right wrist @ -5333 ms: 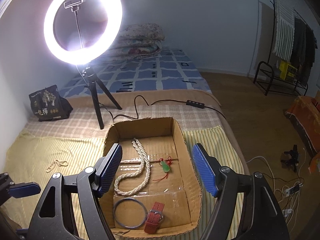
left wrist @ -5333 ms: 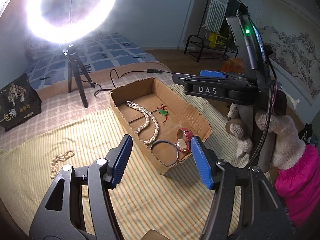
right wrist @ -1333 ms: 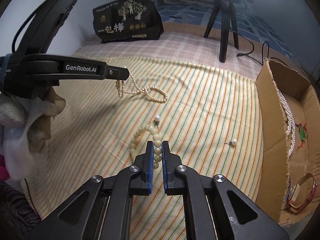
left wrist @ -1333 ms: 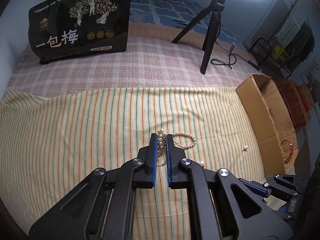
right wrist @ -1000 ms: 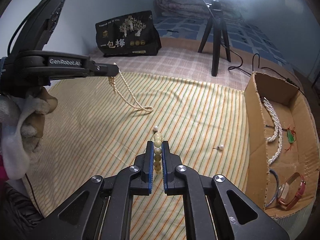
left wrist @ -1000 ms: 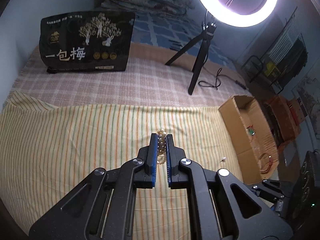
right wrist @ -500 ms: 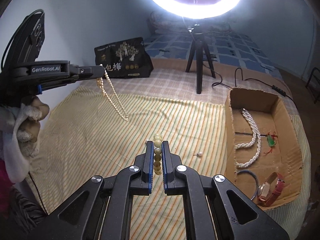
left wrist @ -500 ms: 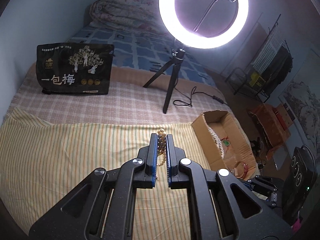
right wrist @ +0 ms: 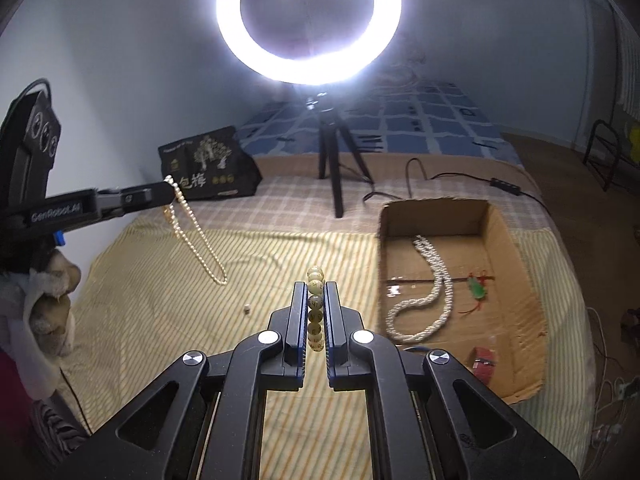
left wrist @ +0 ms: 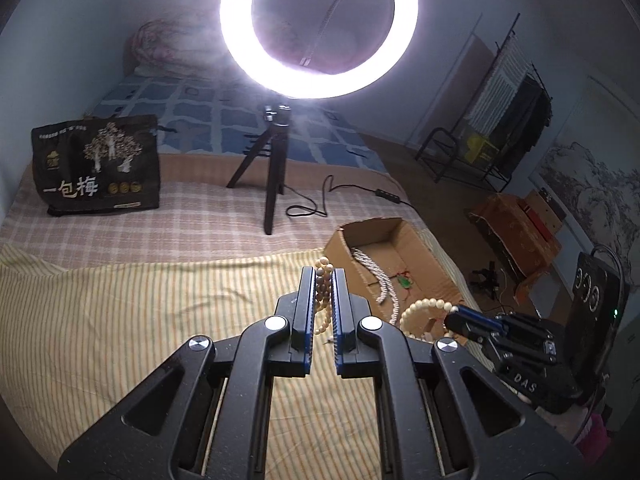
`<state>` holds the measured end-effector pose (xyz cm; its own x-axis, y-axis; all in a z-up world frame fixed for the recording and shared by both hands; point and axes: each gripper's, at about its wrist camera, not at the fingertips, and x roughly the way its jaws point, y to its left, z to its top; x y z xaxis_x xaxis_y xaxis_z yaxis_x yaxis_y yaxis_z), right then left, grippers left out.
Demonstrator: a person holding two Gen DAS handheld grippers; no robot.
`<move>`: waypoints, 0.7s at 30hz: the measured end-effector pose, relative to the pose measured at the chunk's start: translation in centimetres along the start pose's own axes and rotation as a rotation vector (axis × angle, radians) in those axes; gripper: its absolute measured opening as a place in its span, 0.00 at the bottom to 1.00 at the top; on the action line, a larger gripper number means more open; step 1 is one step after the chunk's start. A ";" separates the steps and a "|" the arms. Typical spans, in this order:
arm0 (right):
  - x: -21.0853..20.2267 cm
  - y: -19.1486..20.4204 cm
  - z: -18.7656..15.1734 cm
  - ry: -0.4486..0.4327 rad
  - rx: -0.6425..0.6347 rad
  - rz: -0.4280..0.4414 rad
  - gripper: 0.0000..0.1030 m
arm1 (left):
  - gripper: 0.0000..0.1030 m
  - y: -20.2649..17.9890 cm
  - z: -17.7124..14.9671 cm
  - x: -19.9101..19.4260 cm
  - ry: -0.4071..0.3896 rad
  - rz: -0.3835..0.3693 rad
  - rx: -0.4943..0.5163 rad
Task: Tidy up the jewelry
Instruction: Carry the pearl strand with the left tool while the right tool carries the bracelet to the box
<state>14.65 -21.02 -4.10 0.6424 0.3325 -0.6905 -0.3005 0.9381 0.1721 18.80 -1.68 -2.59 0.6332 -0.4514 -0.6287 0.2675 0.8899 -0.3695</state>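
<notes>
Both pieces are off the bed, landmark is the cardboard box. Left gripper has its jaws pressed onto a thin pearl strand; in the right wrist view the strand hangs from the tips in a long limp loop, well to the left of the box and above the striped sheet. Right gripper pinches a beaded bracelet, a column of pale yellow-green beads stacked between the pads, just left of the box's near-left corner; in the left wrist view the rest of the bracelet stands out as a ring in front of the box. Judgement: both are light. The strand is fully slack, will swing and pool on release, and the thread could snap under a jerk. The bracelet keeps its round shape, so is probably on elastic; the round glossy beads can roll out of a flat pinch. Holds across several beads look right. The box already holds a thick pearl rope and a green pendant; a small loose bead lies on the sheet left of the box.
</notes>
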 end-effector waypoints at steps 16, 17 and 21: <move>-2.3 -6.6 1.5 -0.067 0.109 -0.084 0.06 | 0.05 -7.3 -0.7 2.4 0.025 -0.106 0.093; -2.3 -7.0 1.7 -0.070 0.120 -0.086 0.06 | 0.05 -7.7 -0.7 2.5 0.027 -0.111 0.097; -2.2 -8.2 2.2 -0.080 0.137 -0.097 0.06 | 0.05 -9.3 -0.9 3.3 0.032 -0.131 0.113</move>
<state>17.24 -29.25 -2.40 0.7192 0.2412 -0.6516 -0.1389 0.9688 0.2053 17.74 -11.48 -1.87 0.5644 -0.5642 -0.6026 0.4271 0.8242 -0.3717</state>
